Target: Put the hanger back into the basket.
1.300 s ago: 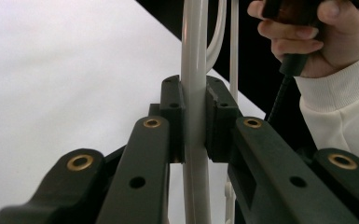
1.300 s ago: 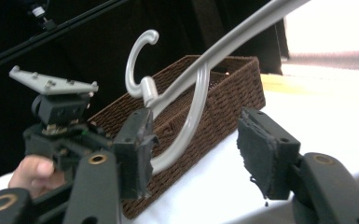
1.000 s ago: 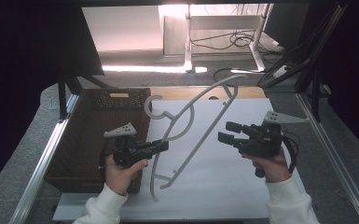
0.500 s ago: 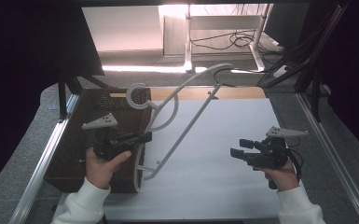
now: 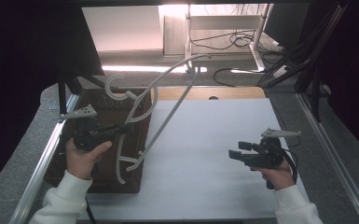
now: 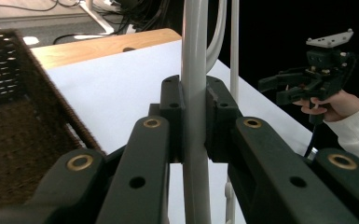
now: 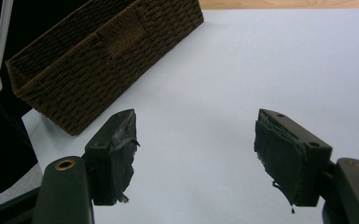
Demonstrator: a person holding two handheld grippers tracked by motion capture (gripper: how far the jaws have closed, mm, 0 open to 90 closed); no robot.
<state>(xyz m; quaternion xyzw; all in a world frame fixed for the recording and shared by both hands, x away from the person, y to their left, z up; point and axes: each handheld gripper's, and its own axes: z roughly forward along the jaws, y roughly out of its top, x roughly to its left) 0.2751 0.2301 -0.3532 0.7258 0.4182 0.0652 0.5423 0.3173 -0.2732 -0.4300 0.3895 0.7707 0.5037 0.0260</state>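
A pale grey plastic hanger (image 5: 168, 116) hangs tilted above the left of the table, its hook (image 5: 114, 86) toward the far left and its lower end over a brown wicker basket (image 5: 107, 177). My left gripper (image 5: 126, 128) is shut on one of its rods; in the left gripper view the pads of this gripper (image 6: 195, 116) clamp the rod (image 6: 193, 46). My right gripper (image 5: 235, 154) is held low at the right above the white sheet. Its jaws (image 7: 193, 154) have just been opening and stand wide with nothing between them.
The white sheet (image 5: 214, 140) covers the middle and right of the table. A wooden strip (image 5: 214, 92) runs along its far edge. Metal frame rails (image 5: 42, 163) border both sides. Cables (image 5: 242, 42) lie on the floor behind. The basket (image 7: 107, 51) lies ahead-left of the right gripper.
My left gripper has carried the hanger leftward and a little up, from over the sheet to over the basket. My right gripper has dropped lower toward the near right, its jaws wider.
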